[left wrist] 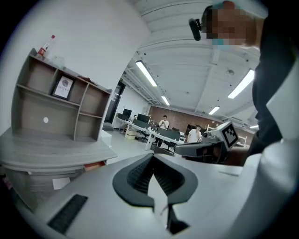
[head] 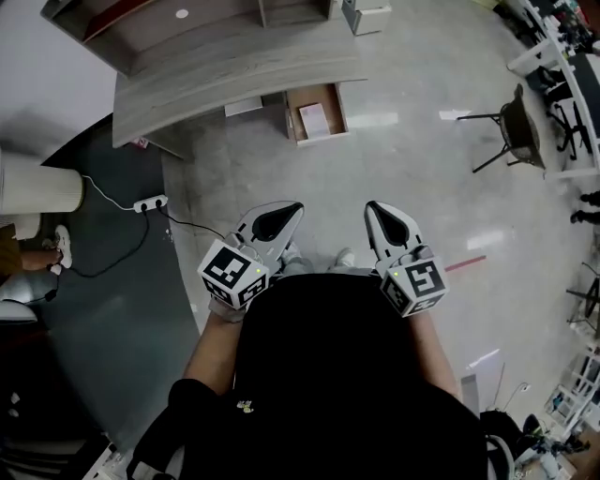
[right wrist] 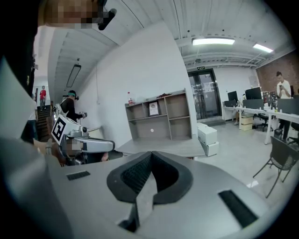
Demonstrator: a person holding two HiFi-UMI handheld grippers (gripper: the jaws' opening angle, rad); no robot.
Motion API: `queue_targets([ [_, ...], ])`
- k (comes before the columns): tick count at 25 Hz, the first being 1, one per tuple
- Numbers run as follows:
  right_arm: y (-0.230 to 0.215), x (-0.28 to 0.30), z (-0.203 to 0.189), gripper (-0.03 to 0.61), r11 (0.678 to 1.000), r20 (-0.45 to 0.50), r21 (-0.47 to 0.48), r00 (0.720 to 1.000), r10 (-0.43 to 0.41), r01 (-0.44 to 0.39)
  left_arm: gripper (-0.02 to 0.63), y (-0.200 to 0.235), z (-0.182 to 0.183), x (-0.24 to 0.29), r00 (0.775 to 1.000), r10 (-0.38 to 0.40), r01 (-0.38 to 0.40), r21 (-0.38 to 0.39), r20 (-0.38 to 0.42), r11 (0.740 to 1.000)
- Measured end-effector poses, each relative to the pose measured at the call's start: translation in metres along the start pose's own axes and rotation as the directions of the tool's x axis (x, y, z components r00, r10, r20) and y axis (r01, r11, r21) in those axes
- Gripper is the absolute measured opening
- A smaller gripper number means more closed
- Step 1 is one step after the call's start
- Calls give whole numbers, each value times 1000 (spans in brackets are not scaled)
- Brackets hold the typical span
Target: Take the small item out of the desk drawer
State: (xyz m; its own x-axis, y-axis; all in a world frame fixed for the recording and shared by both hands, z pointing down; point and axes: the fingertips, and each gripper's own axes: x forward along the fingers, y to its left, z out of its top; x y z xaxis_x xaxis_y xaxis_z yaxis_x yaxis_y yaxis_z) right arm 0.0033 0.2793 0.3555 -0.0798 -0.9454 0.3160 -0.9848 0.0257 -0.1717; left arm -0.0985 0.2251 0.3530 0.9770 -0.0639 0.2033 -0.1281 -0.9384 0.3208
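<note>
A grey curved desk (head: pixel 234 80) with a shelf unit (head: pixel 178 23) stands far ahead of me. Below its front edge an open brown drawer (head: pixel 316 112) holds a white flat item (head: pixel 313 120). I hold both grippers close to my torso, well short of the desk. My left gripper (head: pixel 293 210) is shut and empty, and so is my right gripper (head: pixel 372 208). In the left gripper view the jaws (left wrist: pixel 152 157) meet at the tip, with the desk (left wrist: pixel 56 149) to the left. In the right gripper view the shut jaws (right wrist: pixel 150 155) point towards the desk (right wrist: pixel 163 147) and its shelves (right wrist: pixel 159 116).
A power strip (head: pixel 150 202) with cables lies on the dark floor at the left, beside a white column (head: pixel 37 197). A black chair (head: pixel 517 127) stands at the right. White boxes (right wrist: pixel 208 137) sit by the desk's end. Several people stand at far tables (left wrist: pixel 159 133).
</note>
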Motion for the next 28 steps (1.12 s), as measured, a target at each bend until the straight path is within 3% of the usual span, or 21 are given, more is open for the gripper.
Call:
queue_targets([
  [3, 13, 19, 3, -3, 1000, 0, 1, 1000, -14, 14, 9, 23, -1, -14, 1000, 14, -13, 45, -20, 999],
  [12, 34, 80, 8, -3, 1000, -32, -27, 999, 2, -2, 9, 79, -10, -34, 998, 47, -48, -23, -33, 999],
  [18, 1, 125, 9, -3, 999, -48, -31, 998, 29, -31, 9, 115, -6, -3, 996, 84, -86, -52, -42, 995],
  [28, -96, 214, 51, -3, 986, -94, -27, 982, 164, -167, 9, 177, 32, 85, 968, 243, -249, -98, -66, 964],
])
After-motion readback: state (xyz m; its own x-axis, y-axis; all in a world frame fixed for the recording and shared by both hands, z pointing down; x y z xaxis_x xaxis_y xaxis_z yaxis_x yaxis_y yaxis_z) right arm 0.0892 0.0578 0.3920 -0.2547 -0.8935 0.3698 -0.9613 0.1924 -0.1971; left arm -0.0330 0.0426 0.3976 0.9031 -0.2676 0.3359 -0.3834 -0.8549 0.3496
